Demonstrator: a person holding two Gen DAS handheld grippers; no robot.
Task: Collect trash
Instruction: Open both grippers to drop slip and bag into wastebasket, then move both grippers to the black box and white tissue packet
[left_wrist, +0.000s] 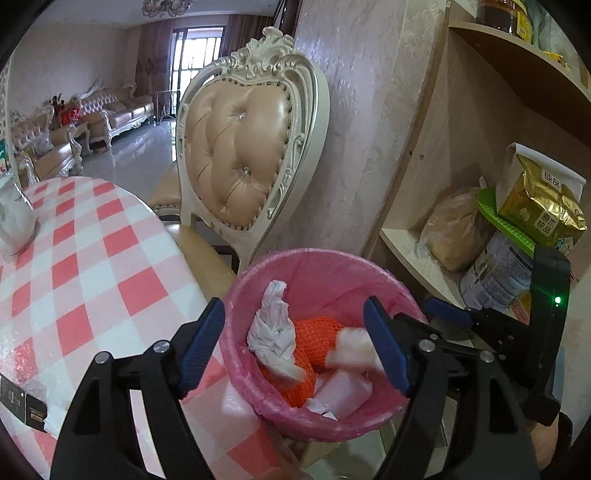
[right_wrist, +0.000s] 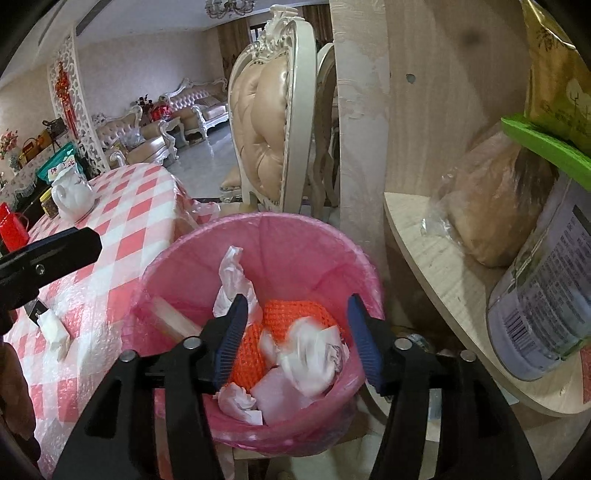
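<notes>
- I have both grippers above the pink-lined trash bin (left_wrist: 325, 406), which stands in the narrow gap between the checked worktop (left_wrist: 92, 266) and the wooden shelf unit (left_wrist: 417, 254).
- The left gripper (left_wrist: 295, 347) is released, jaws spread wide with nothing pressed between them; its left finger hangs over the worktop edge, its right finger over the bin's inside.
- The right gripper (right_wrist: 295, 339) is also released, jaws apart, both fingers over the bin's mouth; a blurred white wad (right_wrist: 314, 354) sits between them, apparently loose.
- Room for moving is tight: the bin's rim lies just beside the worktop edge on one side and near the curved shelf board (right_wrist: 443, 258) on the other, with a padded chair (left_wrist: 240, 155) right behind it.
- Inside the bin I see an orange net (left_wrist: 314, 332), crumpled white plastic and paper, and pale pinkish blocks.
- A twisted white bag (left_wrist: 273, 321) in the bin stands with its long axis roughly upright, leaning, its narrow end pointing up toward the chair.
- The bin itself stands upright, its mouth open toward me.
</notes>
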